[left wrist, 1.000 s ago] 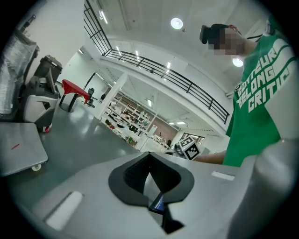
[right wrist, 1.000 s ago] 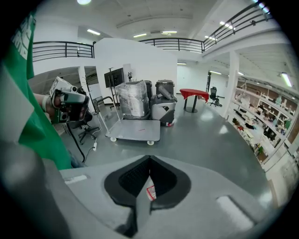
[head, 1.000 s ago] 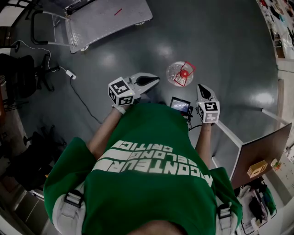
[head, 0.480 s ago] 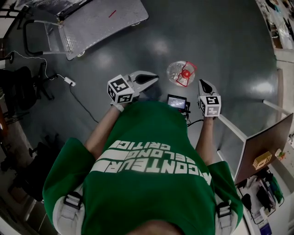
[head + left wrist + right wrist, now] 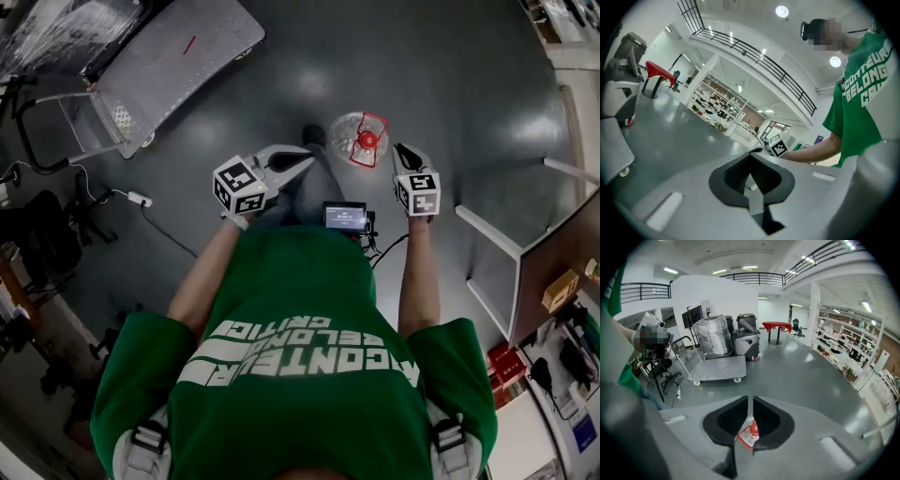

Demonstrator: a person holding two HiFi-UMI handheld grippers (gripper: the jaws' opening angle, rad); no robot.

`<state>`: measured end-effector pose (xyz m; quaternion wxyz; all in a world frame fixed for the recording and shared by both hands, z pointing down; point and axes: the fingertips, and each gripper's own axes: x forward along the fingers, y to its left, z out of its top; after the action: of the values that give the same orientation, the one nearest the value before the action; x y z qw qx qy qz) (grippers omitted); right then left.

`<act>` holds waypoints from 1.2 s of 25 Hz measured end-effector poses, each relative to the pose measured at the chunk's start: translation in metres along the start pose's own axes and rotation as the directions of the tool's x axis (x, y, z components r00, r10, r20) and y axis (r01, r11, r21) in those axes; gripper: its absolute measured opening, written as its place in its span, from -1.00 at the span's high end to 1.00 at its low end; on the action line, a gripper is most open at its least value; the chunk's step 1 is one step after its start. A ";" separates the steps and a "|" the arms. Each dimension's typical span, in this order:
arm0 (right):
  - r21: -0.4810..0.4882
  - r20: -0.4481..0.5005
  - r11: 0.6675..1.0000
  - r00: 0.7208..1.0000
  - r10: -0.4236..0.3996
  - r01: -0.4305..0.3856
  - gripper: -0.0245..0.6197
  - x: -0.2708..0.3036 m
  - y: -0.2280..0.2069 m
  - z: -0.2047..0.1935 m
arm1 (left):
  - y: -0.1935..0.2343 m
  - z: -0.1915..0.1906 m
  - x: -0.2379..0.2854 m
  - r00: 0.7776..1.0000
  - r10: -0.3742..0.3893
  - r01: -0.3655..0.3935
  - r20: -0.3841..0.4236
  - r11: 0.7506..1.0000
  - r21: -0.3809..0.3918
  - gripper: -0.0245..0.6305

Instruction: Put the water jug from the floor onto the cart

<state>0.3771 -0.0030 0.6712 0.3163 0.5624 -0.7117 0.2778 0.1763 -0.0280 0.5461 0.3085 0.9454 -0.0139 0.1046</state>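
The clear water jug (image 5: 354, 139) with a red cap and handle stands on the grey floor just ahead of me. In the right gripper view it shows through the jaw window (image 5: 749, 434), below the tips. My right gripper (image 5: 399, 149) hangs just right of the jug, pointing steeply down. Its jaws have just been opening: a thin slit (image 5: 749, 404) shows, with nothing between them. My left gripper (image 5: 311, 158) is left of the jug, its tips (image 5: 750, 156) meeting, empty. The flat grey cart (image 5: 178, 58) stands at the far left.
A cable with a white adapter (image 5: 139, 199) lies on the floor left of me. A dark chair (image 5: 42, 246) stands at the left edge. A white frame (image 5: 489, 236) and a board stand at the right. Wrapped machines (image 5: 712, 336) stand behind the cart (image 5: 717, 368).
Both grippers have come down and nearer to the jug; the right one now sits close beside it. My view has swung, so the cart shows further left.
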 end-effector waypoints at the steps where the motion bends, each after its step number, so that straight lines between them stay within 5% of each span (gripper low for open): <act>1: 0.002 -0.007 1.000 1.000 -0.001 0.001 0.84 0.007 -0.003 -0.008 | 0.000 -0.004 0.007 1.000 -0.014 0.014 -0.011 1.000 -0.003 0.88; 14: 0.028 -0.094 0.999 0.995 0.023 -0.020 0.68 0.109 -0.012 -0.081 | 0.025 -0.072 0.058 0.980 -0.131 0.123 -0.152 0.990 -0.063 0.88; 30: 0.080 -0.199 0.997 0.980 0.019 -0.003 -0.04 0.196 -0.011 -0.162 | 0.045 -0.116 0.064 0.960 -0.185 0.171 -0.209 0.982 -0.082 0.88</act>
<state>0.3776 -0.0060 0.9254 0.3621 0.5399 -0.6679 0.3624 0.2132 0.0058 0.6766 0.3459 0.9157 0.1013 0.1778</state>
